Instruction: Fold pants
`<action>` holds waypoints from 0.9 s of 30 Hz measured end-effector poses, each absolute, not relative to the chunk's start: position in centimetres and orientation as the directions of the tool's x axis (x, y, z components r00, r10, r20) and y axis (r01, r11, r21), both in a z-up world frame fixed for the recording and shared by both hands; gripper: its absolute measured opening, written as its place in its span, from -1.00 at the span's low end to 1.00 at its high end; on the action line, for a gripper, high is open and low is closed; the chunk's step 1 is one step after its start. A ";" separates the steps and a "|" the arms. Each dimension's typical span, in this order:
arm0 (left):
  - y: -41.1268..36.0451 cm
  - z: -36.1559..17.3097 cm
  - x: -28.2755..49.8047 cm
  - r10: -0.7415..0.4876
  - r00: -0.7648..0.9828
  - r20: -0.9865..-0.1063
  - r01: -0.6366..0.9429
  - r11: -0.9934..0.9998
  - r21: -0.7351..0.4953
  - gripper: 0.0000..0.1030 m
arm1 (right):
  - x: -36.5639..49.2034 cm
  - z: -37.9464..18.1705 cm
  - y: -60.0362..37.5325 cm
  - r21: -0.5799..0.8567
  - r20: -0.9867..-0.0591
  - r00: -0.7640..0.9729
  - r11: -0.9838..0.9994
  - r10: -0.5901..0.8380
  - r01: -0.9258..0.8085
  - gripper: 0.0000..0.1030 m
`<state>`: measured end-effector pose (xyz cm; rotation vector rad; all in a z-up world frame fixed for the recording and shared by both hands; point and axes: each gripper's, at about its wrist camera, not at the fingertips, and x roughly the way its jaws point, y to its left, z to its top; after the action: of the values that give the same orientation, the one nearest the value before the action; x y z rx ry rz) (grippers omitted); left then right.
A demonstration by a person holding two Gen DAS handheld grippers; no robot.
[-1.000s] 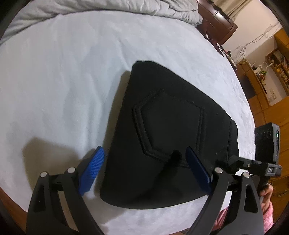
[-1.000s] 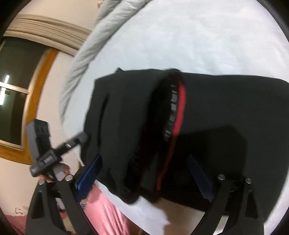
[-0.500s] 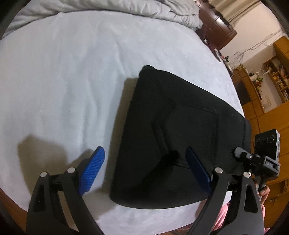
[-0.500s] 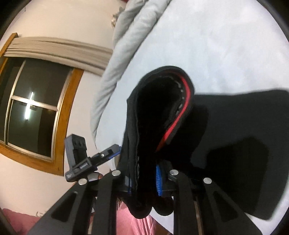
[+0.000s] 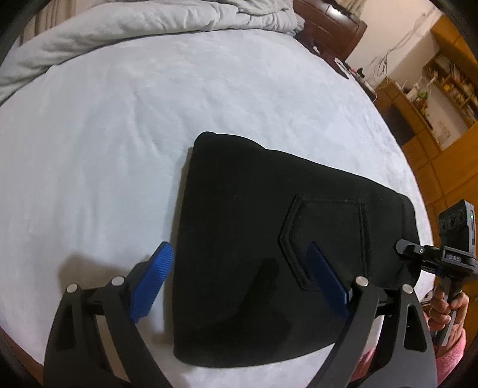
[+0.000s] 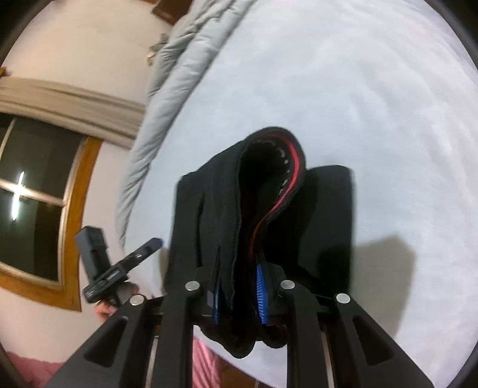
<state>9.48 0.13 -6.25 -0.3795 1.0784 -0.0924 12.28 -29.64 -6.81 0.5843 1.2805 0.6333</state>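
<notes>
We see the right tool (image 6: 237,294) clenched on the waistband end of the black pants (image 6: 263,215), its blue pads (image 6: 260,285) pressed against the bunched layers on either side. The gripped edge stands up off the bed (image 6: 373,104), and a red stripe (image 6: 294,167) shows along the inside of the raised band. The rest of the pants lies flat on the bed beyond that lifted edge.

Our left tool (image 5: 239,277) is released, its blue pads (image 5: 154,277) spread wide; one sits just off the near-left edge of the pants (image 5: 254,223), the other hangs over the fabric close to the stitched back pocket (image 5: 325,232). We cannot tell whether either pad touches the cloth. The pants lie folded into a compact dark block on the pale sheet.

Beyond the pants, a grey duvet (image 5: 149,27) is heaped along the far side of the bed. To the right of the pants stand wooden shelves (image 5: 442,89).
</notes>
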 end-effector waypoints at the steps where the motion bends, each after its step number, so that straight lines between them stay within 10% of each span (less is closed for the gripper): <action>1: 0.2 -6.6 9.4 -0.243 0.468 -0.850 -0.110 0.938 -0.328 0.75 | 12.5 -7.7 -30.3 0.678 -0.710 0.168 0.728 0.684 -0.102 -0.63; 9: 0.3 -10.4 10.5 -0.238 0.394 -0.888 -0.142 0.939 -0.314 0.83 | 12.9 -10.1 -30.6 0.607 -0.773 0.153 0.788 0.615 -0.105 -0.46; 13: 1.0 -8.9 9.8 -0.214 0.401 -0.891 -0.128 0.950 -0.286 0.80 | 12.8 -6.5 -30.1 0.499 -0.825 0.224 0.854 0.520 -0.145 0.10; 27: -2.9 -6.8 14.5 -0.365 0.430 -0.825 0.008 0.916 -0.401 0.80 | 17.1 -4.6 -24.3 0.445 -0.826 0.254 0.859 0.503 -0.254 0.23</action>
<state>14.50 -2.92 -6.83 -0.3632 1.1073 -0.2395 17.14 -24.32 -4.62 0.2393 1.2102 0.5207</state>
